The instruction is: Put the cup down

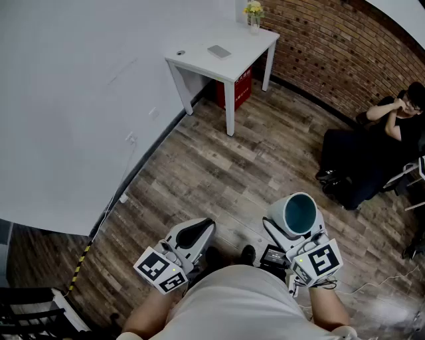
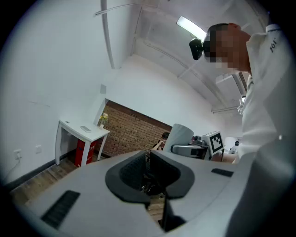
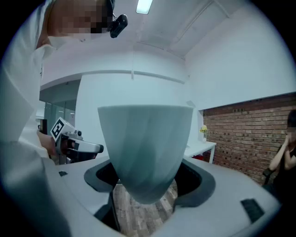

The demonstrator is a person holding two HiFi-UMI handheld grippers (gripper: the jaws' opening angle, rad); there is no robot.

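A pale blue-green cup (image 1: 299,214) with a dark teal inside is held upright in the air over the wooden floor. My right gripper (image 1: 300,231) is shut on its lower part. In the right gripper view the ribbed cup (image 3: 145,148) fills the middle, with the jaws of the right gripper (image 3: 148,184) wide on either side of its base. My left gripper (image 1: 196,234) is beside it to the left. It is shut and holds nothing; its pads meet in the left gripper view (image 2: 148,173). That view also has the cup (image 2: 180,136) to the right.
A white table (image 1: 226,50) stands against the white wall, far ahead. A small vase of flowers (image 1: 254,13) and a flat grey object (image 1: 218,51) sit on it, and a red box (image 1: 236,86) is underneath. A seated person (image 1: 378,153) is by the brick wall (image 1: 332,46) at right.
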